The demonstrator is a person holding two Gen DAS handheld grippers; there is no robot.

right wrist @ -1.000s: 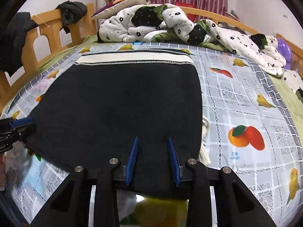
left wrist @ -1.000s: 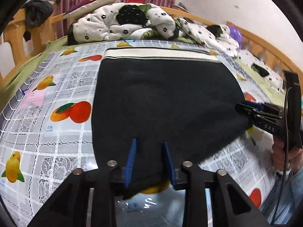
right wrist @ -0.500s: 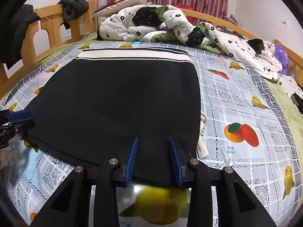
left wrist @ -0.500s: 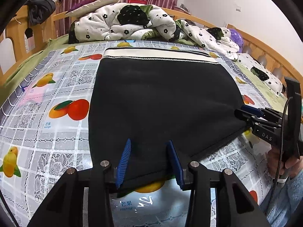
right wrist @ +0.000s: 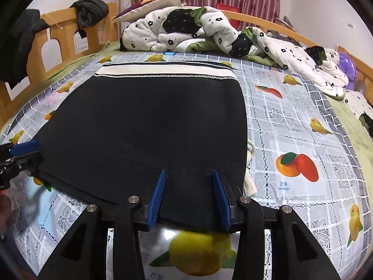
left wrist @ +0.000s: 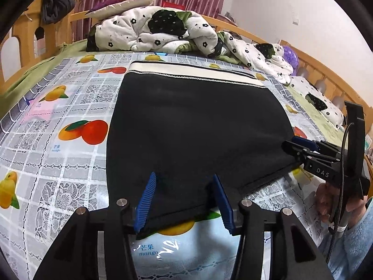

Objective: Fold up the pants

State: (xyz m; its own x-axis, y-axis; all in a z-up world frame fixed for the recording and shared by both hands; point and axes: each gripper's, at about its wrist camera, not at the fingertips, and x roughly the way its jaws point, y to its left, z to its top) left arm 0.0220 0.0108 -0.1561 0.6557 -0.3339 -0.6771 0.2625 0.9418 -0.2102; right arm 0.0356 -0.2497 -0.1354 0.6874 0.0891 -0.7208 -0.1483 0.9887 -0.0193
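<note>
Black pants (left wrist: 195, 128) with a cream waistband (left wrist: 191, 71) lie flat on a fruit-print cloth (left wrist: 58, 163) on the bed. They also show in the right wrist view (right wrist: 149, 126). My left gripper (left wrist: 184, 198) is open, its blue pads either side of the near left corner of the pants. My right gripper (right wrist: 188, 193) is open over the near right corner. It also shows in the left wrist view (left wrist: 300, 144) at the fabric's right corner. The left gripper shows at the left edge of the right wrist view (right wrist: 21, 154).
A white flower-print quilt (left wrist: 158, 30) and a pillow (left wrist: 123, 0) are piled at the far end. Wooden bed rails (right wrist: 60, 37) with dark clothes (right wrist: 91, 11) hung on them run along the sides. A cream drawstring (right wrist: 250, 177) pokes out at the pants' right edge.
Both grippers have opened wider and drawn back a little; the near edge of the pants has settled flat on the cloth.
</note>
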